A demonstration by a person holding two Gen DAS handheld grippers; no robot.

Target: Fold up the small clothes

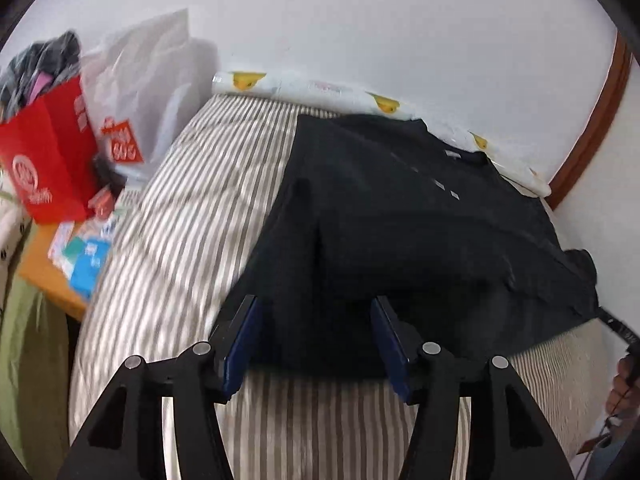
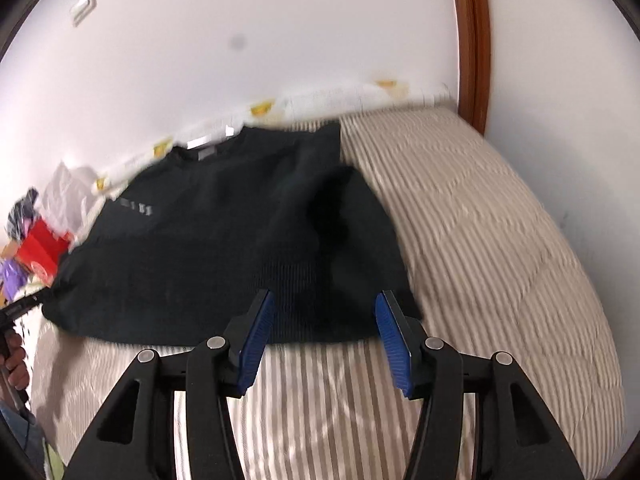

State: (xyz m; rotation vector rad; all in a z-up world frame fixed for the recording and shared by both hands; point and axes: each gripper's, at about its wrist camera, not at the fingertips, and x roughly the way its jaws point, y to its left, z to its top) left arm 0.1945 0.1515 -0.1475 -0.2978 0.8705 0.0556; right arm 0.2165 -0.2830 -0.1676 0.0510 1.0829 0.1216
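both grippers, left gripper (image 1: 316,336) and right gripper (image 2: 324,332), unclenched over black sweater (image 1: 400,216) hem; blurry, probably untouched. uneven pinch could skew fold.

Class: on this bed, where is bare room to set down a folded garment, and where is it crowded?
Free: striped bedcover between the black top and the door frame, and the strip along the near edge. Crowded: the side table with the red bag.

No text can be read. The red bag (image 1: 48,160) carries white print, and the black shirt (image 1: 400,220) has small pale marks, all too blurred.
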